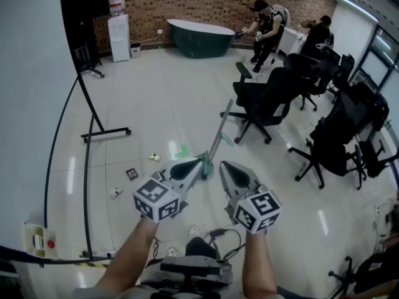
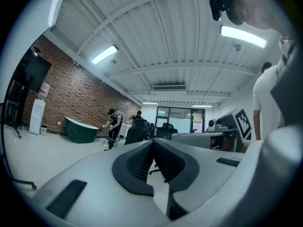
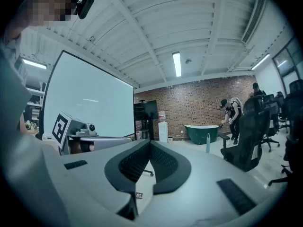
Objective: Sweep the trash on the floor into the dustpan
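left gripper [image 1: 194,164]: jaws clenched pad to pad, nothing between them; held level, pointing out over the floor
right gripper [image 1: 228,169]: same, closed on nothing; just beside the left one, tips near each other
trash: scattered on the white floor [image 1: 156,104], ahead and left of the left gripper, not touched by either gripper: pale wrapper [image 1: 154,157], dark square packet [image 1: 131,174], white scrap [image 1: 116,192], green piece [image 1: 181,151]
long handle [image 1: 219,136]: teal, tilted, stands on the floor just past the gripper tips; its foot is partly behind the left gripper, can't tell if it's a broom or a dustpan
around: black office chairs [image 1: 265,101] to the right, green tub [image 1: 199,37] by the brick wall, black rolling stand [image 1: 93,114] at left
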A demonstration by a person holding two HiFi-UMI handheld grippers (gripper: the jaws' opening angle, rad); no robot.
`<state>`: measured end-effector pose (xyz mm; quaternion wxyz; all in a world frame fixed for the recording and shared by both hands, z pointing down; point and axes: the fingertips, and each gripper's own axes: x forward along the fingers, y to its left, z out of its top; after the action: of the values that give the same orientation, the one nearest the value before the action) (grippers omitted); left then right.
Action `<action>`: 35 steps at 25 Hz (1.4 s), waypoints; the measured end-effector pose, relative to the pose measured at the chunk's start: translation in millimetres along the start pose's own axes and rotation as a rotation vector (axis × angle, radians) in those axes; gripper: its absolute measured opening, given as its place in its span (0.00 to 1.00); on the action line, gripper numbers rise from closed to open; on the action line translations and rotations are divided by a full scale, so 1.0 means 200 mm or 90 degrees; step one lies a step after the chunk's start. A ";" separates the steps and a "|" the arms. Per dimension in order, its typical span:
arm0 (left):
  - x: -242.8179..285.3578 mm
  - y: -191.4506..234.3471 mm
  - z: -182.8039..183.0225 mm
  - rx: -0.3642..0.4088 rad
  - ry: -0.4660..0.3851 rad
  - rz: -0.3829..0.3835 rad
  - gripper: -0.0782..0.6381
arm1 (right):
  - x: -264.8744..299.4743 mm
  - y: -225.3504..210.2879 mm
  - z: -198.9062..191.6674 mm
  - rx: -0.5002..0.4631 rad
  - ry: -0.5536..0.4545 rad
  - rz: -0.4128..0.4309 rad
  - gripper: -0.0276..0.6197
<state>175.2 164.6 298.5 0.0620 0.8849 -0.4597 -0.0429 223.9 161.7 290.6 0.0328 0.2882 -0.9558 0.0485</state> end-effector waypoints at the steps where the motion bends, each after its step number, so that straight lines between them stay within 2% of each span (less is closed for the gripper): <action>1: 0.04 0.02 0.00 0.001 0.002 -0.001 0.11 | 0.02 -0.03 0.00 -0.002 0.000 0.000 0.05; 6: 0.27 0.15 -0.03 0.001 0.018 -0.004 0.11 | 0.14 -0.26 -0.01 -0.008 0.009 -0.002 0.05; 15: 0.68 0.37 -0.08 0.006 0.078 -0.006 0.11 | 0.35 -0.70 0.02 0.009 0.026 -0.013 0.05; 21: 0.87 0.56 -0.19 -0.010 0.107 -0.015 0.11 | 0.46 -0.88 -0.08 0.010 0.072 -0.042 0.05; 27: 1.09 0.82 -0.37 -0.008 0.148 -0.050 0.11 | 0.64 -1.10 -0.26 0.030 0.137 -0.108 0.05; 35: 1.33 1.13 -0.51 0.023 0.208 -0.141 0.11 | 0.92 -1.28 -0.43 0.064 0.207 -0.204 0.05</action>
<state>158.8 -174.3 427.9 0.1146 0.9261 -0.3442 0.1034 215.5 -141.3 410.9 0.1791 0.4259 -0.8764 0.1360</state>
